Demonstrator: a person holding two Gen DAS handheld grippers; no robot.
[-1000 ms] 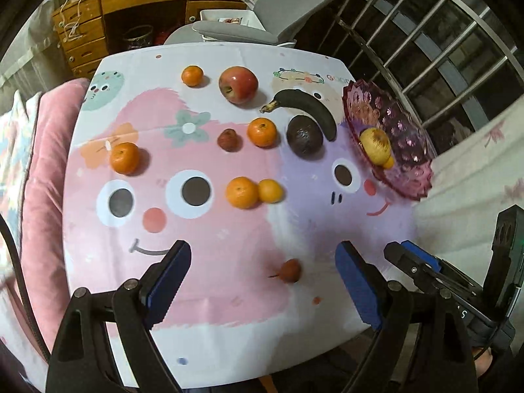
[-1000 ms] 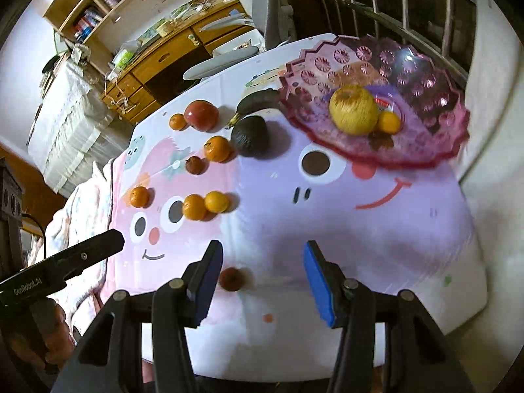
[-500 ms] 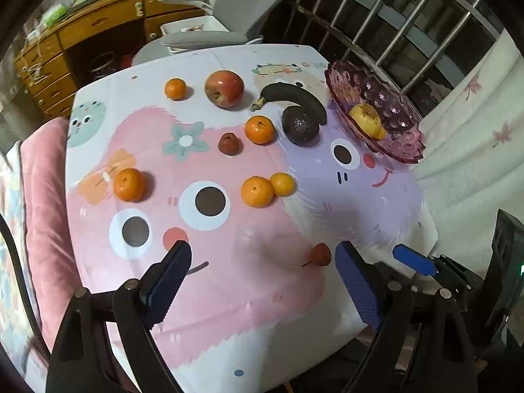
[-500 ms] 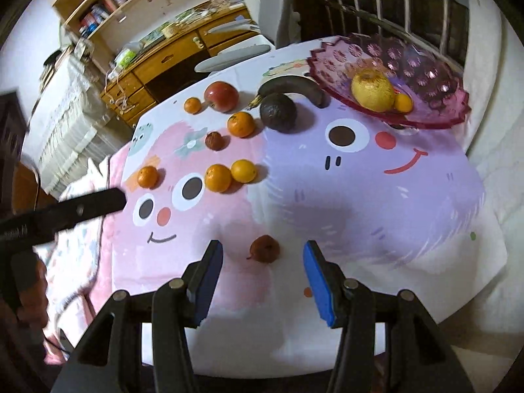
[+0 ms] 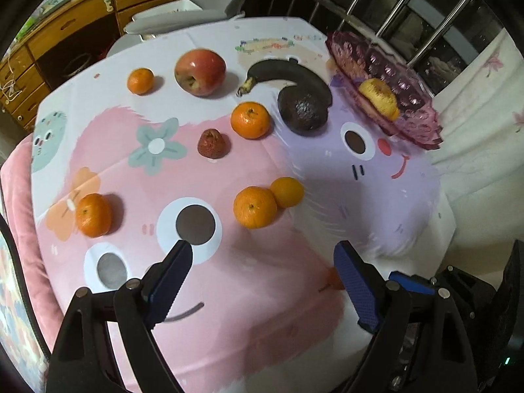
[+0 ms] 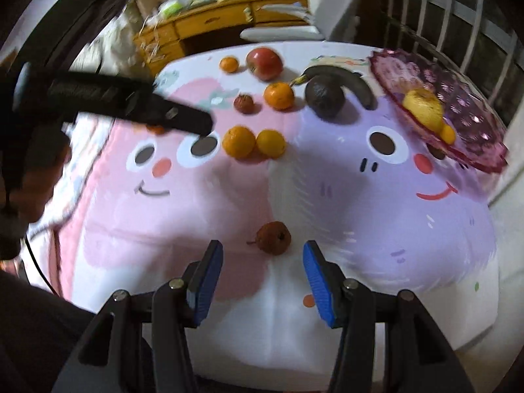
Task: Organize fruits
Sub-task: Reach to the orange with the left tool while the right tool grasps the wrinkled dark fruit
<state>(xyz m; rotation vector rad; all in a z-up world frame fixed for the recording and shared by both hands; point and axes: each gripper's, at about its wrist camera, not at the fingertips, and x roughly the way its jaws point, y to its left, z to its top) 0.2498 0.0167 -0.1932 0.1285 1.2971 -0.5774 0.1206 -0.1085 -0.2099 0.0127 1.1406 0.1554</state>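
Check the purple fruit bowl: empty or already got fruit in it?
Not empty. The purple bowl holds a large yellow fruit and a small orange one. A darker item under the rim is unclear.

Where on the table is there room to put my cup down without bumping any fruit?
The widest bare patch is the purple face of the tablecloth, between the purple dish and the small brown fruit. The near white edge looks free too. The far side is crowded: apple, banana, avocado and tangerines sit close together.
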